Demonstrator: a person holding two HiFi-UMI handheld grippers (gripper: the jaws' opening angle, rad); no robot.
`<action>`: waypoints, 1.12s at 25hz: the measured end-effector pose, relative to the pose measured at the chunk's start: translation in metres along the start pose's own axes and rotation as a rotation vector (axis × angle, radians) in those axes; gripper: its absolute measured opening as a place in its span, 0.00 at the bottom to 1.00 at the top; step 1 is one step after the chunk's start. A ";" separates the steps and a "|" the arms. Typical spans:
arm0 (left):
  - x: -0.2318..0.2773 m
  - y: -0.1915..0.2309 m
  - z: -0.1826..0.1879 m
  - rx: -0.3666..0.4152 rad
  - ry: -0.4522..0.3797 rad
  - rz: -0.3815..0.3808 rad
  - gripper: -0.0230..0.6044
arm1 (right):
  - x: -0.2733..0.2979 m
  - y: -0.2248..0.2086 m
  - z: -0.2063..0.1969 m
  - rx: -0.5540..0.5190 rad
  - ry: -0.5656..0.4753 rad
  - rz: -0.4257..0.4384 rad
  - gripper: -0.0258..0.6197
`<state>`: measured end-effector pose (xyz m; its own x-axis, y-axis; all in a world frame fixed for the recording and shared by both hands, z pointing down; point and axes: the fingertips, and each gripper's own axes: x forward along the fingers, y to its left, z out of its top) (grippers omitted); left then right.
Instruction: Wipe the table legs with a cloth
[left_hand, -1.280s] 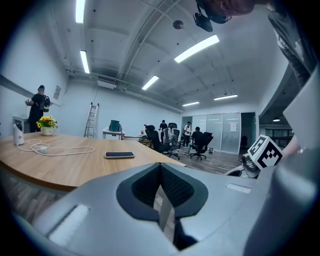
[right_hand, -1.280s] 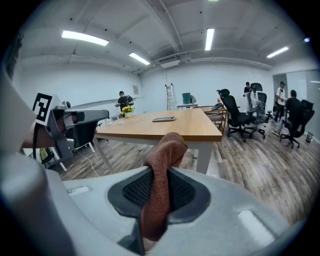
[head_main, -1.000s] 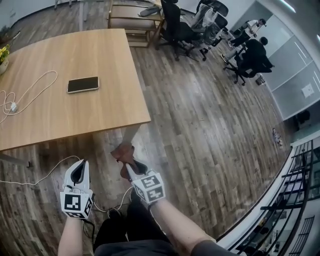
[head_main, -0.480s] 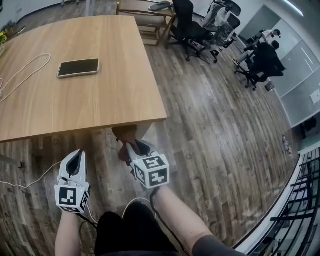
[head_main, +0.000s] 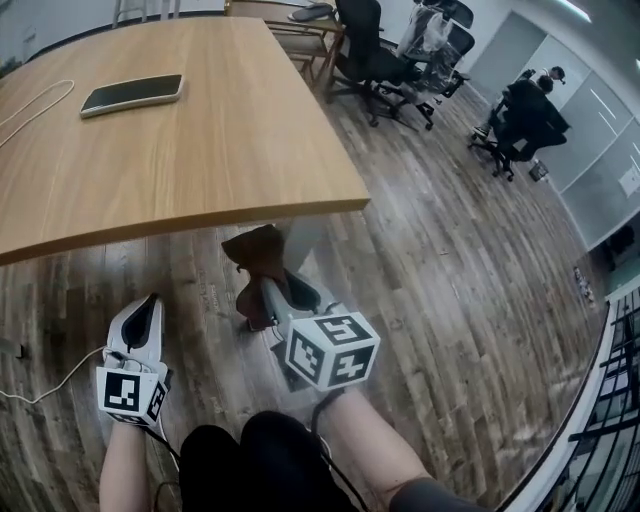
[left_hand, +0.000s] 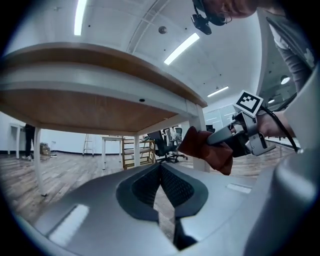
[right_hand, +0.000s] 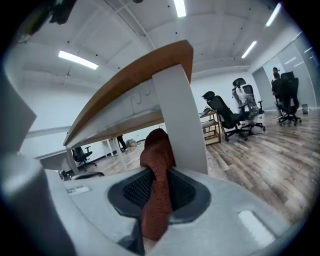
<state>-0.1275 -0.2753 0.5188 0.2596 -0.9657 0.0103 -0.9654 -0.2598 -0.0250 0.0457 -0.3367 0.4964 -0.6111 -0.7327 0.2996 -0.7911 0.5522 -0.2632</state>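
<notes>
Nearer the table leg (right_hand: 181, 120) now, the right gripper (head_main: 272, 292) clamps the cloth (right_hand: 157, 150) in its jaws beside it; the left gripper (head_main: 150, 302) has its jaws closed, empty.

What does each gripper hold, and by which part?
The right gripper clamps the brown cloth by one end; the left gripper holds nothing, jaws together.

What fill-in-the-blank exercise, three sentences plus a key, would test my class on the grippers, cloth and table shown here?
The right gripper holds the cloth between its fingers at the table's white ____.
The left gripper is shut and holds ____.
On the table lies a dark, flat ____.
Missing words: leg; nothing; phone.
</notes>
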 end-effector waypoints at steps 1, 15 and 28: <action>0.002 0.002 -0.006 -0.006 -0.010 0.002 0.07 | 0.002 -0.001 -0.008 -0.001 -0.002 0.004 0.14; 0.001 0.022 -0.122 -0.084 -0.002 0.032 0.07 | 0.045 -0.047 -0.163 -0.053 0.143 -0.021 0.14; 0.000 0.013 -0.212 -0.099 0.052 0.015 0.07 | 0.096 -0.089 -0.320 0.019 0.348 -0.015 0.14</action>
<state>-0.1453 -0.2776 0.7307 0.2461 -0.9673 0.0623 -0.9677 -0.2415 0.0730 0.0486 -0.3285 0.8421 -0.5746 -0.5597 0.5972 -0.8015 0.5326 -0.2720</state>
